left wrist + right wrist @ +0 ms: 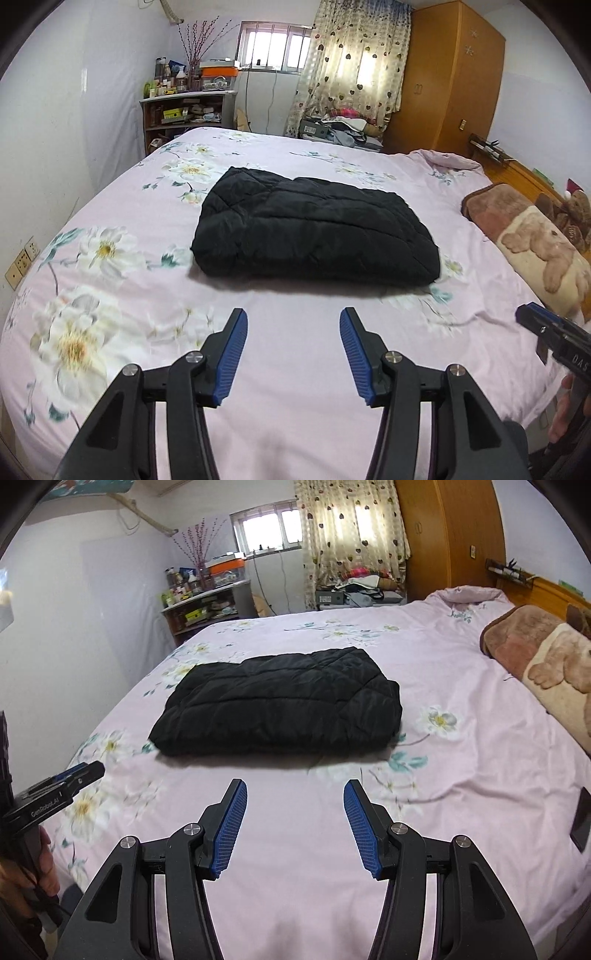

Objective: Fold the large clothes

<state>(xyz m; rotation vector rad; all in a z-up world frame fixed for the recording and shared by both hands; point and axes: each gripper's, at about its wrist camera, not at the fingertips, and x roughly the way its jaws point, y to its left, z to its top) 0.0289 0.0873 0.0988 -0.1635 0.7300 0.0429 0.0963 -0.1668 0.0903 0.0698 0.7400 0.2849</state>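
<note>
A black quilted jacket lies folded into a thick rectangle in the middle of the bed; the right wrist view shows the same jacket. My left gripper hovers over the bare sheet short of the jacket's near edge, open, with nothing between its blue pads. My right gripper also hangs short of the near edge, open and empty. Each gripper appears at the side of the other's view: the right gripper at the right edge, the left gripper at the left edge.
The bed's pink floral sheet spreads around the jacket. A brown bear-print pillow lies at the right by the wooden headboard. A cluttered shelf, a curtain and a wardrobe stand beyond the far edge. A hand holds the left gripper's handle.
</note>
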